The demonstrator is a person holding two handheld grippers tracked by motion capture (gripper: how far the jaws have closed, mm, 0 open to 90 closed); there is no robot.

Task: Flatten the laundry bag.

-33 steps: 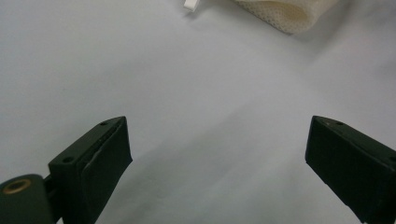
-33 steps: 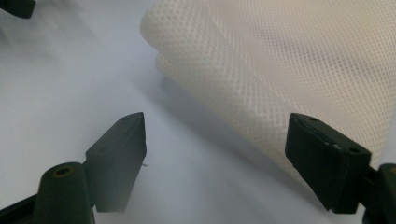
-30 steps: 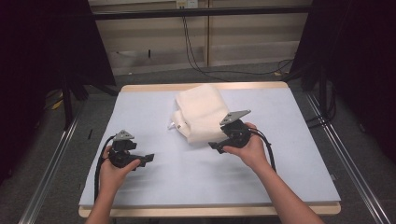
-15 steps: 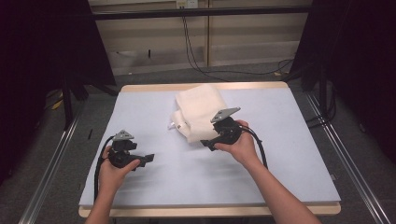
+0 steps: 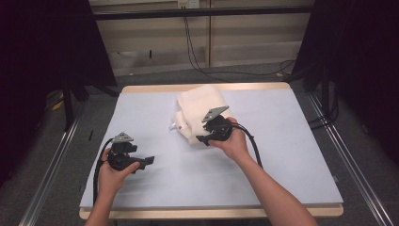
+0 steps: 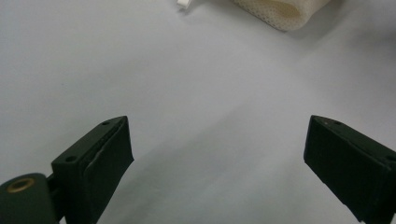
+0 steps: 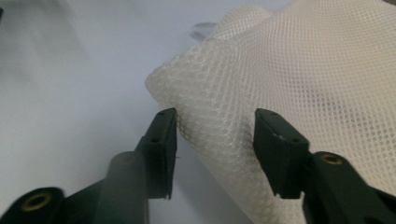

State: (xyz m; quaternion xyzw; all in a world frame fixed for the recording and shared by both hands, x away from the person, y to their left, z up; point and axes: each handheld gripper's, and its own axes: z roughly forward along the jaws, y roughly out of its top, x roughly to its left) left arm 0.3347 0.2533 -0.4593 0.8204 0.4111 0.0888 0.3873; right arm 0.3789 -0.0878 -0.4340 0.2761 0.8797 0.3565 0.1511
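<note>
A folded white mesh cloth (image 5: 202,106) lies at the back middle of the pale table (image 5: 291,155). My right gripper (image 5: 200,140) is at the cloth's near corner. In the right gripper view its jaws stand partly apart on either side of a thick fold of the mesh cloth (image 7: 303,84), and the fold between them (image 7: 217,144) looks uncrushed. My left gripper (image 5: 149,161) hovers low over bare table at the front left, well away from the cloth. Its jaws are wide open (image 6: 217,158) with nothing between them. The cloth's rolled edge (image 6: 280,9) lies far ahead of it.
A small white tag (image 5: 175,126) sticks out at the cloth's left side. Black cables trail from both grippers. Metal rails run along the floor on both sides of the table, and dark curtains hang to the left and right.
My right gripper has moved left and nearer along the cloth, down to its near corner, and now straddles the fold. The left gripper has stayed put.
</note>
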